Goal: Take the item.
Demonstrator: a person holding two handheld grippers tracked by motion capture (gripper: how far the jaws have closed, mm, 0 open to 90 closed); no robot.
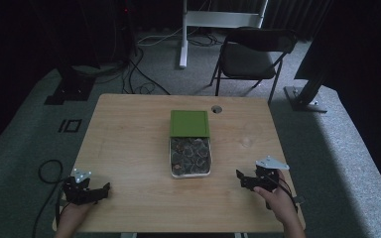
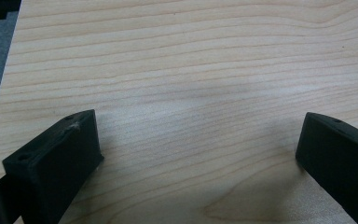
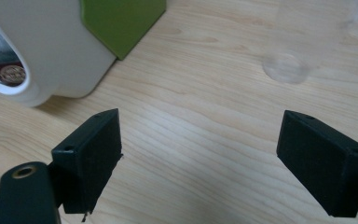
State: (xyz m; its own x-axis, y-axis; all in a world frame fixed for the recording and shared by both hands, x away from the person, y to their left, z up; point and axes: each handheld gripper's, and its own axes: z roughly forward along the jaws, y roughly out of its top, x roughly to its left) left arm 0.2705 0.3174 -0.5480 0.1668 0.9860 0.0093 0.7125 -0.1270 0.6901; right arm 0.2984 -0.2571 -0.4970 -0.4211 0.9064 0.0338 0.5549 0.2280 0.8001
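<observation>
Left gripper [image 2: 200, 144]: black jaws wide apart, nothing between them, bare light wood-grain tabletop [image 2: 191, 70] under them. In the high view it [image 1: 85, 190] sits at the near-left corner of the table, held by a hand [image 1: 72, 214] coming in from the bottom edge.

Right gripper [image 3: 200, 154]: jaws also spread wide, empty, over bare wood. In the high view it [image 1: 250, 179] is near the table's right edge, grey three-cornered plate on top, held by the other hand [image 1: 278, 198].

White rectangular plastic box [image 1: 190, 157] stands mid-table, between the two grippers and well apart from both, open, packed with dark round items; too small to tell what they are. Flat green square lid [image 1: 189, 122] lies at the box's far end, overlapping its rim. In the right gripper view the box's white wall [image 3: 51, 51] and green lid [image 3: 121, 21] sit ahead-left of the jaws; a clear plastic cup [image 3: 286, 67] stands ahead-right, faint, not touching anything else.

Beyond the table: black folding chair [image 1: 253, 54] on grey carpet, white stand leg [image 1: 183, 34], loose black cables [image 1: 139, 74].
</observation>
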